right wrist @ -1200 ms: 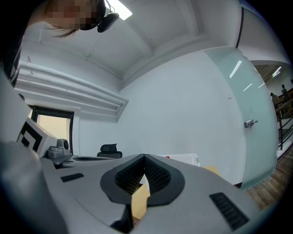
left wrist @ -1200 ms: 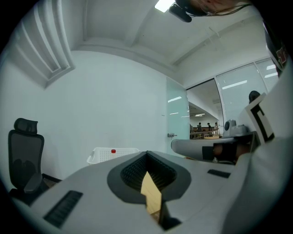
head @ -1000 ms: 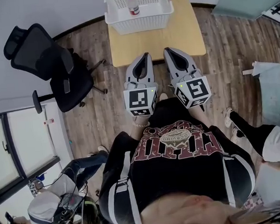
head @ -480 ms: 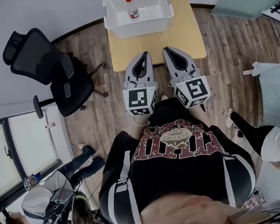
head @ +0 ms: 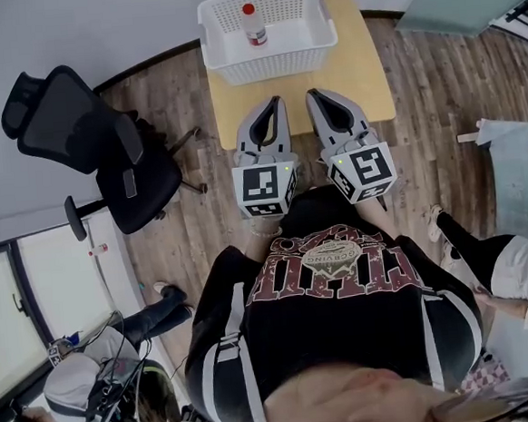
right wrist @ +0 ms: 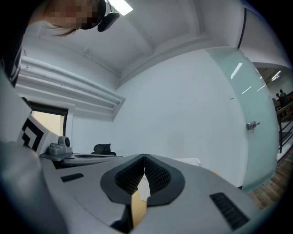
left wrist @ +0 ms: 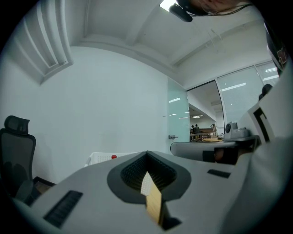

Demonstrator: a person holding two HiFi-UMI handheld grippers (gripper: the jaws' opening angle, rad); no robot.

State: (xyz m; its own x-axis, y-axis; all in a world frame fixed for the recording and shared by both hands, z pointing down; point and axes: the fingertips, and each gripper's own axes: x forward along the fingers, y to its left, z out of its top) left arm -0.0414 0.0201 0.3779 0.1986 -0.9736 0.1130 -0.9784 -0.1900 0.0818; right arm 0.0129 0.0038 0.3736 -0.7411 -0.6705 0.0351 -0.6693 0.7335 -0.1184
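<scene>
Your left gripper (left wrist: 147, 153): jaws pressed together, nothing between them. Your right gripper (right wrist: 144, 156): likewise clenched, empty. Both side by side, tips over the wooden table's (head: 362, 70) near edge. Beyond a strip of tabletop: white basket (head: 274, 54) holding a red-capped bottle (head: 251, 23). Office chair (head: 94, 137): left, well apart.

- In the left gripper view, the grey body of the left gripper (left wrist: 147, 153) hides most of the white basket (left wrist: 97, 158); only its rim shows.
- Only the red cap of the bottle (left wrist: 113, 157) clears that rim.
- The picture's left edge cuts off the office chair (left wrist: 14, 157).
- In the head view, both grippers cover the near edge of the counter (head: 361, 61), and the marker cubes hide the hands holding them.
- The bottle's label is too small to read.
- The bottom edge cuts off a bystander (head: 88, 401) at the near left.
</scene>
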